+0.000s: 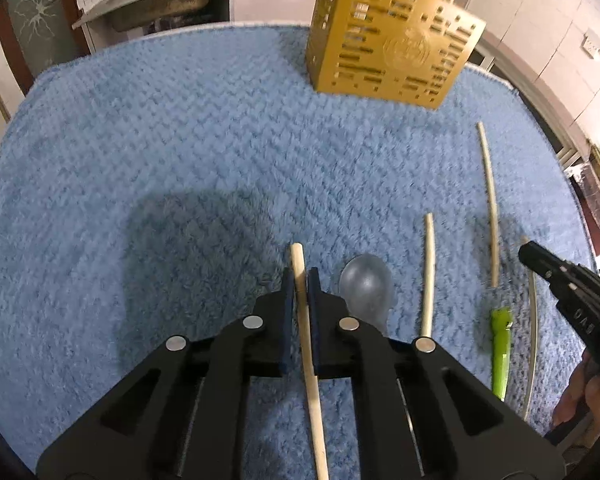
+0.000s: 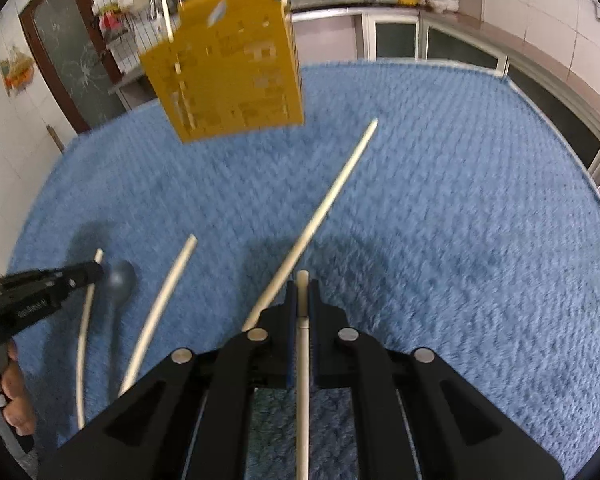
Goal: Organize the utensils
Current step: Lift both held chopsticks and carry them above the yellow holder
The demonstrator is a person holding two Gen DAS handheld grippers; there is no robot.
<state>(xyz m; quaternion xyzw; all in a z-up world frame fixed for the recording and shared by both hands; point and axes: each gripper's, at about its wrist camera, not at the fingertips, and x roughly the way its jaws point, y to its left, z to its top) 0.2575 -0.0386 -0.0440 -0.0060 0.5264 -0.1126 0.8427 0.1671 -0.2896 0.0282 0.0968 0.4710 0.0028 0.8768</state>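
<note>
Here we see both hand-held grippers closed on chopsticks above a fuzzy blue mat (image 1: pixel 140 152). The left gripper (image 1: pixel 300 276) pinches a pale wooden chopstick (image 1: pixel 306 344) between its blue pads, the stick's blunt end poking out just past the fingertips and the rest running back under the tool. The right gripper (image 2: pixel 302 289) likewise clamps a cream chopstick (image 2: pixel 302 360) that runs straight along its centre line, with only a short tip showing beyond the jaws. At the far side of the mat stands the gold perforated utensil holder (image 1: pixel 392 44), upright, well apart from both grippers. Still lying loose on the mat are a grey spoon (image 1: pixel 366 284), just right of the left gripper, then a short pale chopstick (image 1: pixel 428 276) and, further right, a longer chopstick (image 1: pixel 490 200). Near that one lies a green-handled utensil (image 1: pixel 500 352); its working end is too blurred for us to name. In the right wrist view, the long chopstick slants away from the right gripper toward the holder, and part of a hand (image 2: pixel 16 400) shows at the left edge.
</note>
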